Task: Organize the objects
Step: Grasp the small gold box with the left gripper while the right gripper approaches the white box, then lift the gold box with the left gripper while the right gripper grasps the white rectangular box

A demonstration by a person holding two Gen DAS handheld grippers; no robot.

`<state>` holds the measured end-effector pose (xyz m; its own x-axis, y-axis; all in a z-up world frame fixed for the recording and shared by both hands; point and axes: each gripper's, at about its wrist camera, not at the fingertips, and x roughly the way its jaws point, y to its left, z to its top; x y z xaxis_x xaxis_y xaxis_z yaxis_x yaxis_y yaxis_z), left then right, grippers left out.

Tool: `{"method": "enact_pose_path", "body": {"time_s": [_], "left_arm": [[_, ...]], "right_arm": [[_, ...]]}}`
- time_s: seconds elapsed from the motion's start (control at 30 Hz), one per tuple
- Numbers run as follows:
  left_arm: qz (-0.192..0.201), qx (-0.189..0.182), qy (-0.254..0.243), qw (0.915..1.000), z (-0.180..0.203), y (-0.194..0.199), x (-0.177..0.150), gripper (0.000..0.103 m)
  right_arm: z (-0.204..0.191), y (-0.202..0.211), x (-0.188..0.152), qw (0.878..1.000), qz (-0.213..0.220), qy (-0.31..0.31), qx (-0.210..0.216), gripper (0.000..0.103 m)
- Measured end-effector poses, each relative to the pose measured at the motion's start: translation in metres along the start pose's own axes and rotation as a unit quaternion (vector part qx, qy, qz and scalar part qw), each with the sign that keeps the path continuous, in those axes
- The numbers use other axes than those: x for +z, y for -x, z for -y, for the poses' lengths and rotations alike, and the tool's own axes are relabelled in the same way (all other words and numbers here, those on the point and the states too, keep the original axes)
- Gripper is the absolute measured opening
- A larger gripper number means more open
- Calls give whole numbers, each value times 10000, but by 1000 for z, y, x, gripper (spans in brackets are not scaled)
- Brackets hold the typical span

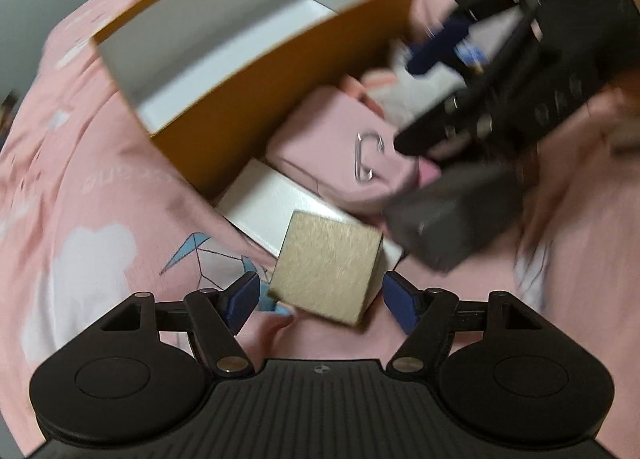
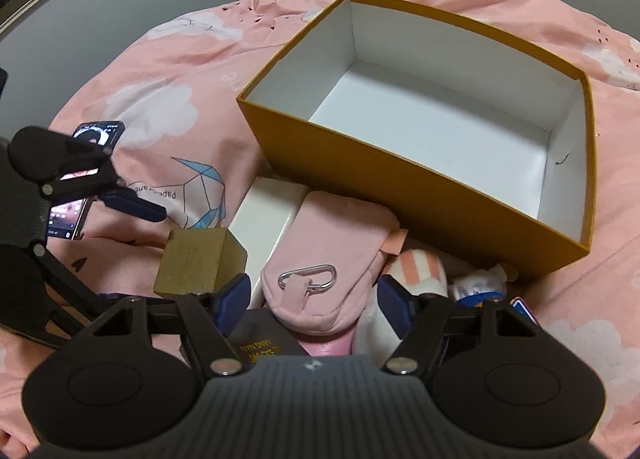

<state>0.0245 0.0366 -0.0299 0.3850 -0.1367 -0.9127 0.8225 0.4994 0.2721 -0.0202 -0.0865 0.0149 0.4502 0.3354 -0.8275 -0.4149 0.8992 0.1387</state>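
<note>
An open orange box [image 2: 400,175] with a white, empty inside stands on the pink bedspread. In front of it lie a wooden cube [image 1: 328,267], a flat white box [image 1: 272,203] and a pink pouch [image 2: 332,235] with a metal clip [image 2: 308,277]. My left gripper [image 1: 322,299] is open around the cube, with a gap at each pad. My right gripper [image 2: 314,297] is open over the near end of the pouch, which lies between its pads undeformed. The right gripper's blue finger [image 1: 434,45] shows blurred at the upper right of the left wrist view.
A pink-and-white striped soft item [image 2: 420,271] and a blue-and-white roll [image 2: 476,287] lie right of the pouch. A dark box with gold lettering [image 2: 260,347] sits under the right gripper. A lit phone [image 2: 98,135] is behind the left gripper's finger [image 2: 138,208]. Bare bedspread [image 2: 160,71] lies left of the box.
</note>
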Motion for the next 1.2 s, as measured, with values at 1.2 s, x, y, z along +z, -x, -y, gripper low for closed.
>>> {"method": "enact_pose_path", "body": {"time_s": [1.2], "left_arm": [[133,6,-60,9999,-92,18,16,69]], "right_arm": [[-47,-88,51,9935,-1054,177,389,50]]}}
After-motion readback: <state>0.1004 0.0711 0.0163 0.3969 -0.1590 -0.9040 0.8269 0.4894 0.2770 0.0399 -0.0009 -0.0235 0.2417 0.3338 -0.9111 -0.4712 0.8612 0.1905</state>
